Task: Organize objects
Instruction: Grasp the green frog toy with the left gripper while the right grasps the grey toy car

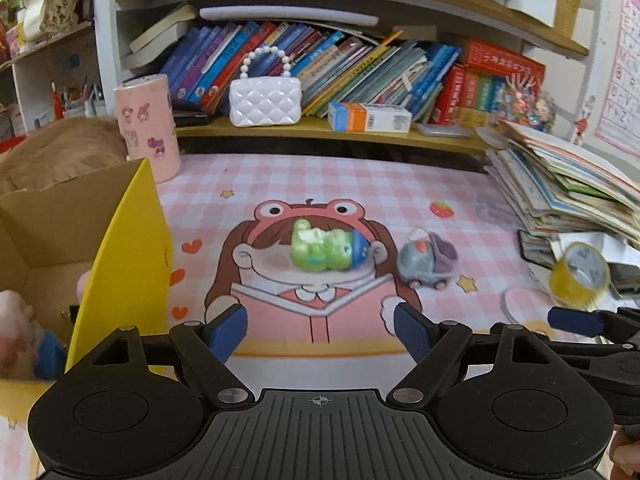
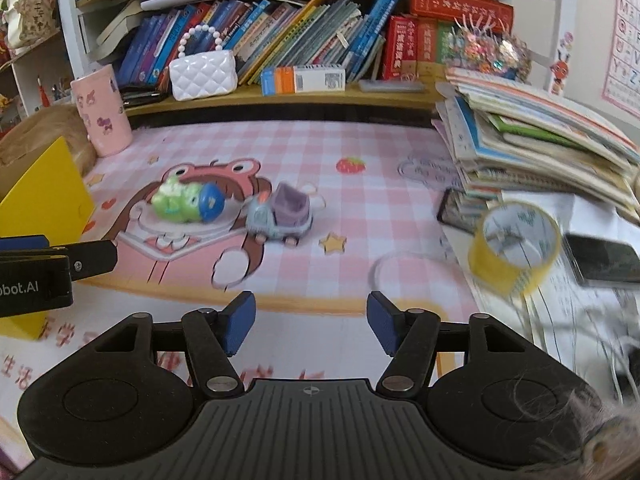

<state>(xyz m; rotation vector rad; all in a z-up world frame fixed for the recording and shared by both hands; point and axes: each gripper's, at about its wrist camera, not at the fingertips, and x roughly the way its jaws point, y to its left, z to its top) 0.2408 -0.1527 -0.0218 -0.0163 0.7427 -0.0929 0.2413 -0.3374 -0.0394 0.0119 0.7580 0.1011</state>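
Pink-checked vinyl covers the desk mat [image 1: 360, 184], printed with a cartoon child in a frog hood, and on that print I see the two toys left out: a glossy green plastic figure [image 1: 324, 250] with a blue cap lying on its side, and just beside it a small grey-and-lilac toy car [image 1: 428, 262] on its wheels. My left gripper [image 1: 320, 330] hangs above the mat's near edge, its blue ribbed pads spread apart with nothing between them. My right gripper [image 2: 311, 322] likewise stands parted and empty, nearer the desk's right side. At the left rises an open cardboard box [image 1: 36, 232] with a yellow outer flap [image 1: 128, 248]; a soft pink toy [image 1: 16, 320] shows blurred inside it. Behind the box stands a pink cylindrical holder [image 1: 148, 128] dotted with cartoon stickers. Along the right, a slumping stack of thin paperbacks [image 2: 540, 136] crowds the mat, with a roll of yellow tape [image 2: 516, 248] standing on edge in front of it and a dark phone [image 2: 604, 260] flat on papers. Across the back runs a wooden shelf [image 1: 320, 130] packed with leaning books, a quilted white purse [image 1: 265, 101] with a bead handle, and an orange-and-white carton [image 1: 370, 117]. Nothing lies between either gripper and the toys
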